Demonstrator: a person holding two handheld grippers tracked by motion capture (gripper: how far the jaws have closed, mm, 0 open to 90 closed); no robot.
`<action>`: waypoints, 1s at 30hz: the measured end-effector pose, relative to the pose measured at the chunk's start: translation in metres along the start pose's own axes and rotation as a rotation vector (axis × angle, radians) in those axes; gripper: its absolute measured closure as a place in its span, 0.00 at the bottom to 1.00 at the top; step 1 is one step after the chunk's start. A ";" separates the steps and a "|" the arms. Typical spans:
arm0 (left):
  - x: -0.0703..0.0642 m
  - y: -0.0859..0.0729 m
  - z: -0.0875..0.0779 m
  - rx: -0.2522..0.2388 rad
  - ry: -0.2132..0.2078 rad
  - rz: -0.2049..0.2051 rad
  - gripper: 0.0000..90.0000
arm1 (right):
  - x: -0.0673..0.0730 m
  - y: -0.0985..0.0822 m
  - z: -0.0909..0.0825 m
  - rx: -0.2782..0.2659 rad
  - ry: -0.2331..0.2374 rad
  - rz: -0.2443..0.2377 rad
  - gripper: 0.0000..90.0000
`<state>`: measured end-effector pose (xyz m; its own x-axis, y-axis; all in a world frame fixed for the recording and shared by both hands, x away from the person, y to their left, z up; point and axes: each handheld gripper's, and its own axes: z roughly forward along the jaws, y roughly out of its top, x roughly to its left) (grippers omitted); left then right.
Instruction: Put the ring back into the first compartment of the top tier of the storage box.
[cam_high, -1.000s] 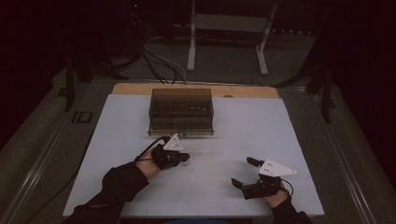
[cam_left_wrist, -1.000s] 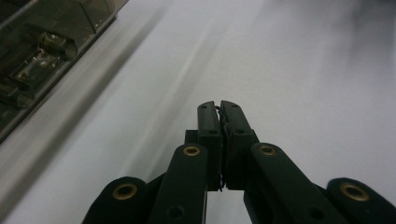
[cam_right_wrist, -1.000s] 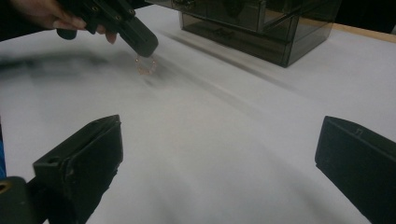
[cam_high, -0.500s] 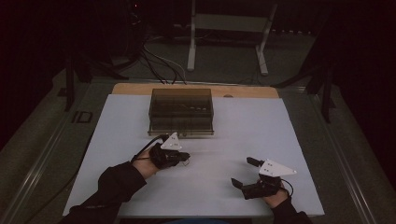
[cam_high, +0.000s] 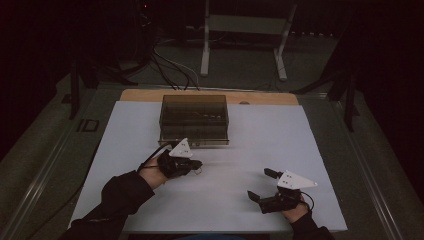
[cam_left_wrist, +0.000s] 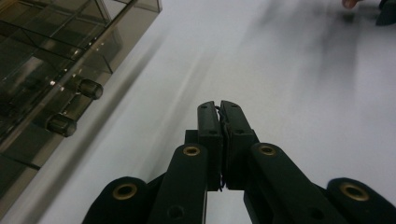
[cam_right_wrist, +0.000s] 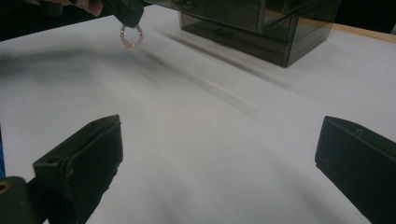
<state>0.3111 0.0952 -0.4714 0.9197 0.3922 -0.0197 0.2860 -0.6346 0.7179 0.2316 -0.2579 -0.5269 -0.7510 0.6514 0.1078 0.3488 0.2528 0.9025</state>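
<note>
left tool (cam_left_wrist: 219, 109): clamped on bead bracelet (cam_right_wrist: 131, 37), just near of smoky drawer box (cam_high: 194, 119) | right tool (cam_high: 260, 185): jaws wide apart, empty, near-right on desk (cam_high: 260, 135)

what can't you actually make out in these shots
- Beaded ring hanging from the left hand-held gripper: in the left gripper view the shut jaws hide all but a thin strand.
- Drawer box: its contents are too dark behind the tinted walls in the high view.
- Right hand-held gripper, open: in the right gripper view the picture's edges cut off its jaws.
</note>
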 end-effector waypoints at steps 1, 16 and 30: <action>0.001 0.001 -0.001 -0.001 0.000 0.002 1.00 | 0.000 0.000 0.000 0.000 0.000 0.001 0.01; 0.008 0.009 -0.016 -0.009 0.013 -0.001 1.00 | 0.000 0.000 0.000 -0.002 -0.002 0.004 0.01; 0.020 0.013 -0.031 -0.027 0.035 -0.016 1.00 | 0.000 0.000 0.001 -0.001 -0.001 0.002 0.01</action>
<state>0.3253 0.1154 -0.4412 0.9047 0.4259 -0.0072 0.2931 -0.6101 0.7361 0.2318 -0.2573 -0.5271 -0.7497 0.6527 0.1097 0.3500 0.2503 0.9027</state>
